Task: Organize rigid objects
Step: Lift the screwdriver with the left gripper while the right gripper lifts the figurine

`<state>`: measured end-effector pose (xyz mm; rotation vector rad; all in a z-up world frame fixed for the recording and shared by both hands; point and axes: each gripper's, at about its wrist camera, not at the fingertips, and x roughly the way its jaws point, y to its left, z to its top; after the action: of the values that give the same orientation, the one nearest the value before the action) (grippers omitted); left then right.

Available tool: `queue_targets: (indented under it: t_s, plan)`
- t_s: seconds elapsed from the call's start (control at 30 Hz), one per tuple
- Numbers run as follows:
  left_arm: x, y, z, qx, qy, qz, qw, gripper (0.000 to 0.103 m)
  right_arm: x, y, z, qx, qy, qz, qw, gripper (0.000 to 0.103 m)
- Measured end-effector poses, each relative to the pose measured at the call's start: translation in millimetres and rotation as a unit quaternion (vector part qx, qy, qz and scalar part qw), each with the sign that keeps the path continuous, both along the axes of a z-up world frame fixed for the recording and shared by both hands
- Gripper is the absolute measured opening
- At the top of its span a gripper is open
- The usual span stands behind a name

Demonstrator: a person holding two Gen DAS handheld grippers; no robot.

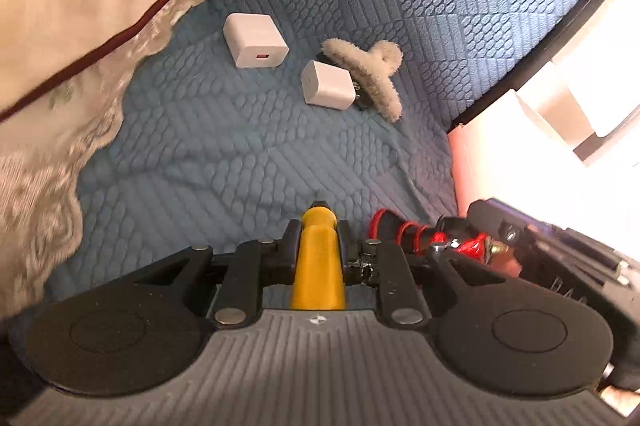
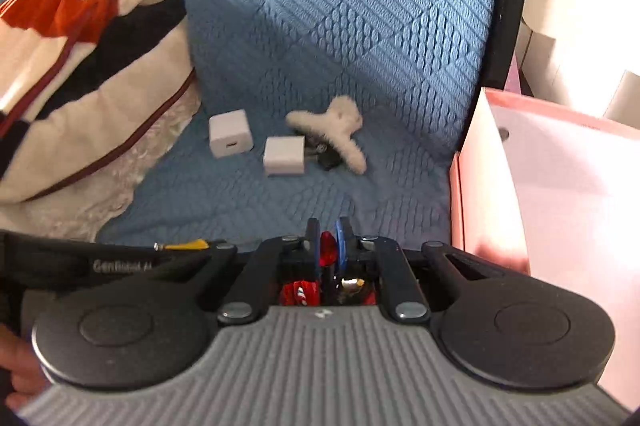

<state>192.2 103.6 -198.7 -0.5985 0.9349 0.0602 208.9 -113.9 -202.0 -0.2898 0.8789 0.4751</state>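
From the left wrist, the left gripper (image 1: pixel 318 226) clamps a yellow plastic handle (image 1: pixel 318 258) above the blue quilted bedspread (image 1: pixel 240 154), where two white cube chargers (image 1: pixel 256 44) (image 1: pixel 328 84) and a fuzzy beige hair claw (image 1: pixel 366 74) lie ahead, cream pillow (image 1: pixel 80 6) alongside. From the right wrist, the right gripper (image 2: pixel 329 238) pinches a red object (image 2: pixel 327 246), a pink box (image 2: pixel 540 166) close beside it.

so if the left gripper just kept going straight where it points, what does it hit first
Probably bare blue quilted cover. The left gripper, shut on a yellow tool, aims at open fabric; the nearer white charger lies further along, though depth is hard to judge.
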Motion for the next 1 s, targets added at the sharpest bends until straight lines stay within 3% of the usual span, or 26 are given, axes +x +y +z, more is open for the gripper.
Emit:
queue_targets:
  t_s: [0.27, 0.3, 0.33, 0.4, 0.47, 0.67, 0.87, 0.97, 1.0]
  plan:
    - [-12.8, 0.9, -4.2, -0.016, 0.007, 0.011, 0.9998, 0.021, -16.1, -16.6, 2.6, 0.024, 0.002, -0.004, 1.0, 0.016]
    - [-12.2, 1.3, -4.6, -0.017, 0.007, 0.011, 0.9998, 0.021, -14.6, -19.8, 2.8, 0.034, 0.005, -0.013, 0.999, 0.031]
    - [-12.0, 1.6, -4.9, -0.017, 0.007, 0.012, 0.9998, 0.021, -13.8, -22.5, 1.9, 0.038, 0.005, -0.025, 0.999, 0.053]
    - [-11.2, 2.3, -5.6, -0.019, 0.007, 0.014, 0.9997, 0.021, -13.9, -25.4, -0.1, 0.035, -0.001, -0.042, 0.999, 0.074]
    - [-11.9, 3.8, -6.6, -0.024, 0.007, 0.018, 0.9995, 0.021, -12.7, -26.3, -3.2, 0.028, 0.002, -0.044, 0.999, 0.072]
    - [-11.7, 4.5, -6.8, -0.025, 0.006, 0.025, 0.9994, 0.021, -6.4, -26.5, -22.7, 0.043, 0.073, -0.037, 0.996, 0.072]
    - [-11.7, 6.2, -7.1, -0.03, 0.001, 0.031, 0.9991, 0.021, -3.4, -16.2, -37.9, 0.037, 0.081, -0.048, 0.995, 0.072]
    - [-11.5, 7.3, -3.7, -0.034, -0.007, 0.032, 0.9989, 0.021, 1.3, -18.5, -44.0, 0.061, 0.097, -0.068, 0.991, 0.071]
    - [-11.6, 7.7, -2.8, -0.035, -0.009, 0.033, 0.9988, 0.021, 1.2, -20.8, -44.6, 0.074, 0.102, -0.073, 0.989, 0.066]
